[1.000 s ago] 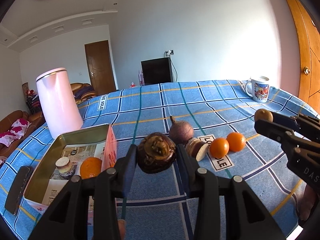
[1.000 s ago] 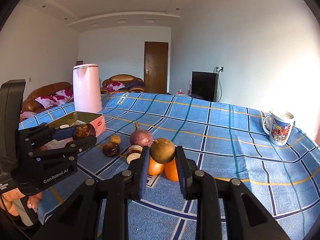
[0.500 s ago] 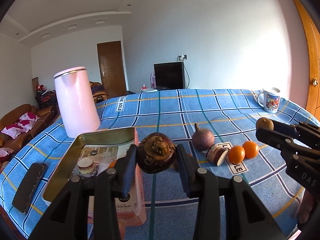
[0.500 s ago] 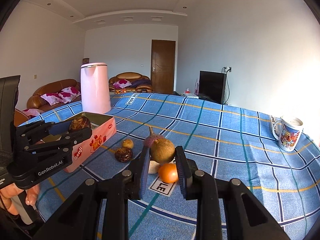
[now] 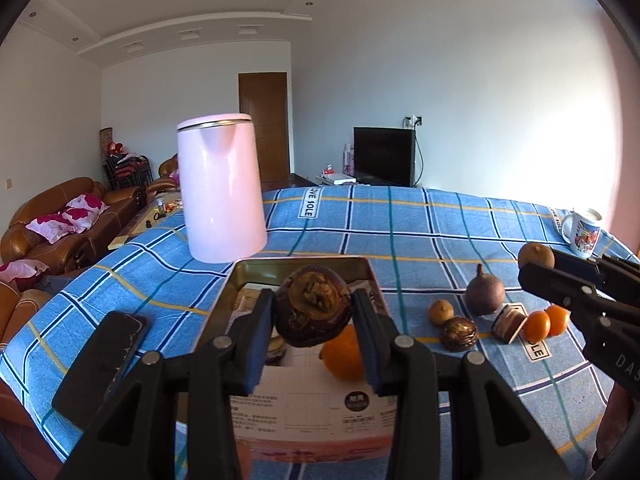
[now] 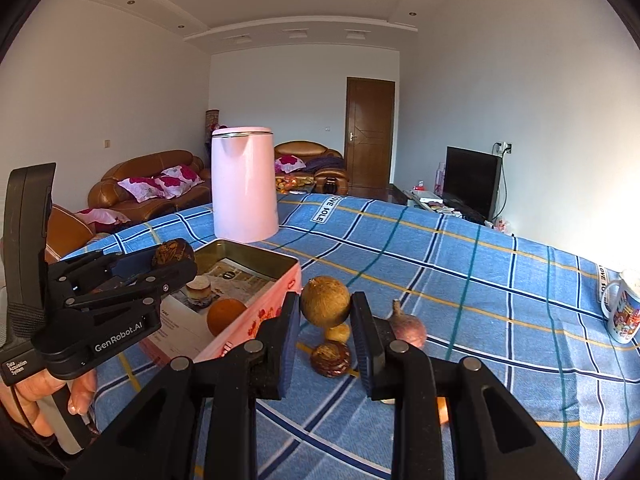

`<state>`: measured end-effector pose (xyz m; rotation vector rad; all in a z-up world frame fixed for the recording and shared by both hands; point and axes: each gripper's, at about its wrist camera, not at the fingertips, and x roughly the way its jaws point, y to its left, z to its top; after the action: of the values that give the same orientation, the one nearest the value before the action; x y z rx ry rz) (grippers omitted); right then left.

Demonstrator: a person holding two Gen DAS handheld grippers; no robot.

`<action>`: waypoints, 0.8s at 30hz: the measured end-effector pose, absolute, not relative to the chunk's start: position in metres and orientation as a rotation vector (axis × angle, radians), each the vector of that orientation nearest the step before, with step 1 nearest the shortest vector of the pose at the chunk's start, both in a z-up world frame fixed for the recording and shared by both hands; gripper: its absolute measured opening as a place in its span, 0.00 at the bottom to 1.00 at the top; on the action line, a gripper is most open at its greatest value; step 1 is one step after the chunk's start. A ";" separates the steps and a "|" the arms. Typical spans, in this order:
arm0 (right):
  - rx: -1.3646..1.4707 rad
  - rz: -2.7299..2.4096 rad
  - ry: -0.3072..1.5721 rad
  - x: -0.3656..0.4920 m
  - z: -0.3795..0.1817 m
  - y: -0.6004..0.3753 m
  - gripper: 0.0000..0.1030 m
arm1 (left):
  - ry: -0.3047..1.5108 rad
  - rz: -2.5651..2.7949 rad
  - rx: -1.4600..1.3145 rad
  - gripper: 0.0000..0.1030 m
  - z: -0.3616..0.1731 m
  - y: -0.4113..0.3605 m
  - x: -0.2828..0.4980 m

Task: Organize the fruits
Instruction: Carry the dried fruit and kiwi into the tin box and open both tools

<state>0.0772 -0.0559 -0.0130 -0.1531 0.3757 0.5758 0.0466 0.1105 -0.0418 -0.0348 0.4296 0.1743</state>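
In the left wrist view, the left claw point(image 5: 313, 330) is clamped on a dark brown wrinkled fruit point(image 5: 314, 310) and holds it in the air above the near half of the open tin box point(image 5: 362, 264), which stands on the desk point(image 5: 440, 232) under a blue checked cloth. Inside the tin, on a printed paper lining, an orange point(image 5: 345, 356) lies just right of the held fruit and a small round layered piece point(image 5: 276, 350) lies to its left, mostly hidden by the claw finger. Behind the tin stands a pink kettle point(image 5: 222, 190); left of the tin lies a black phone point(image 5: 102, 364). To the right of the tin, on the cloth, are a small yellowish fruit point(image 5: 441, 312), a dark brown wrinkled one point(image 5: 459, 333), a purple round fruit with a stalk point(image 5: 485, 293), a cut brown piece point(image 5: 509, 323) and two small oranges point(image 5: 546, 322). Farther right the right claw point(image 5: 538, 266) grips a tan round fruit point(image 5: 535, 255), with a printed mug point(image 5: 582, 230) beyond. In the right wrist view, the right claw point(image 6: 325, 320) is closed on the tan round fruit point(image 6: 325, 307), raised above the cloth just right of the tin box point(image 6: 280, 280). The orange point(image 6: 225, 315) and the layered piece point(image 6: 199, 288) sit in the tin. Over the tin's left side, the left claw point(image 6: 176, 262) carries its dark fruit point(image 6: 173, 253).
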 end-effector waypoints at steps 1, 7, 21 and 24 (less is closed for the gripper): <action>-0.157 0.587 0.379 0.078 -0.012 -0.050 0.27 | 0.433 0.181 -0.041 0.40 -0.042 0.116 0.047; -0.194 0.663 0.417 0.083 -0.019 -0.006 0.27 | 0.455 0.223 -0.072 0.40 -0.047 0.147 0.048; -0.299 0.773 0.557 0.087 -0.055 0.065 0.27 | 0.519 0.239 -0.124 0.40 -0.064 0.177 0.053; -0.325 0.781 0.588 0.090 -0.060 0.075 0.27 | 0.529 0.243 -0.125 0.40 -0.067 0.178 0.055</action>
<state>0.0899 0.0746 -0.0602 -0.3253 0.5883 0.7808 0.0545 0.1780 -0.0672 -0.1247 0.5292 0.2432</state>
